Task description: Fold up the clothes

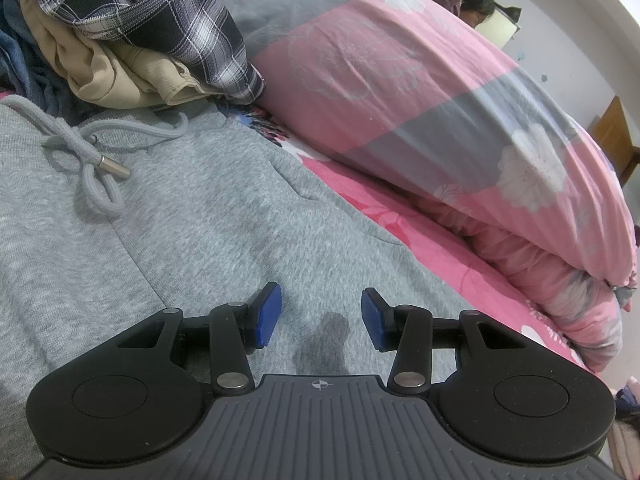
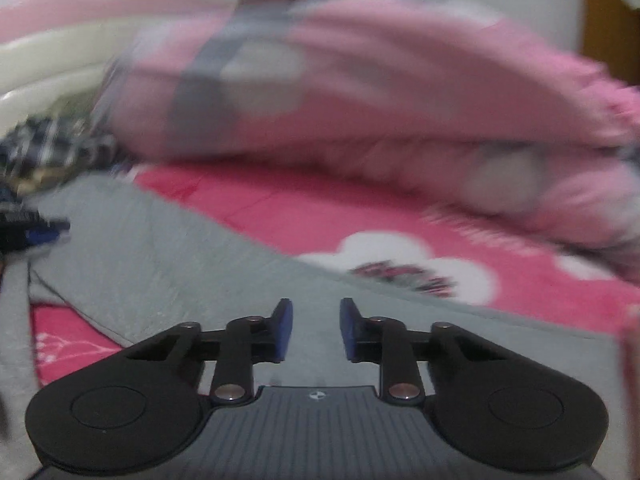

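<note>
Two grippers hover low over a light grey knitted sweatshirt (image 1: 192, 216) spread flat on a bed with a bright pink flowered sheet (image 1: 432, 248). The left gripper (image 1: 321, 316) has its blue pads apart, nothing between them, above the grey fabric just below the tied grey drawstring (image 1: 84, 148). The right gripper (image 2: 316, 330), seen in a blurred view, stands with a narrower gap and grasps nothing, over the sweatshirt's edge. A rolled pink-and-grey floral quilt (image 1: 420, 92) lies beside the garment, and a heap of plaid and beige clothes (image 1: 132, 28) sits at its far end
</note>
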A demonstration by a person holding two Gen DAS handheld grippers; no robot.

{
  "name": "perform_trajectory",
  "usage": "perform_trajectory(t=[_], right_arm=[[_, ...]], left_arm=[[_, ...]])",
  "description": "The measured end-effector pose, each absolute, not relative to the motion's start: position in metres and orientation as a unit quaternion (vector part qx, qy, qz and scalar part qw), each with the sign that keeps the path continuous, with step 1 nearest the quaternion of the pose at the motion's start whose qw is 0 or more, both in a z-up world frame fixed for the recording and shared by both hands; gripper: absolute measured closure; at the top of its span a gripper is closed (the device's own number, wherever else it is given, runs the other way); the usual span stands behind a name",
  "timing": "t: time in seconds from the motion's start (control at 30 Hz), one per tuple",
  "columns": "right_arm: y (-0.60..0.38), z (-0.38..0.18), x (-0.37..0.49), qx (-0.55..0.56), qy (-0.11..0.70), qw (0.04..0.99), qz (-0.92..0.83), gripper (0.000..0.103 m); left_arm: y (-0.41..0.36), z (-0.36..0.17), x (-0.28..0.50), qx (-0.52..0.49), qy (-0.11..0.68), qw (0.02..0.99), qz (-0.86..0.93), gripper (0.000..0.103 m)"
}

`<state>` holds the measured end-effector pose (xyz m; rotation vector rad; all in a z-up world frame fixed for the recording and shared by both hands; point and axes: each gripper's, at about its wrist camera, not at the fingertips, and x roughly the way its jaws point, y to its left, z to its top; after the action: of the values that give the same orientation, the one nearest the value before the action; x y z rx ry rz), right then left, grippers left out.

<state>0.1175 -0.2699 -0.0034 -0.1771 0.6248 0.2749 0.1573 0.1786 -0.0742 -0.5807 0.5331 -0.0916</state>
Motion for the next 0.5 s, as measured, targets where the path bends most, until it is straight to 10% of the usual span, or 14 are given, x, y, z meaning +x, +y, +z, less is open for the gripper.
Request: perform_trajectory(t=[0.5], right_arm=[[-0.454, -0.054, 0.197, 0.023, 0.335, 0.941, -0.052, 0.088]], left_arm=[[0.179, -0.075, 0.156, -0.292, 0.26, 0.919, -0.047, 0.059]])
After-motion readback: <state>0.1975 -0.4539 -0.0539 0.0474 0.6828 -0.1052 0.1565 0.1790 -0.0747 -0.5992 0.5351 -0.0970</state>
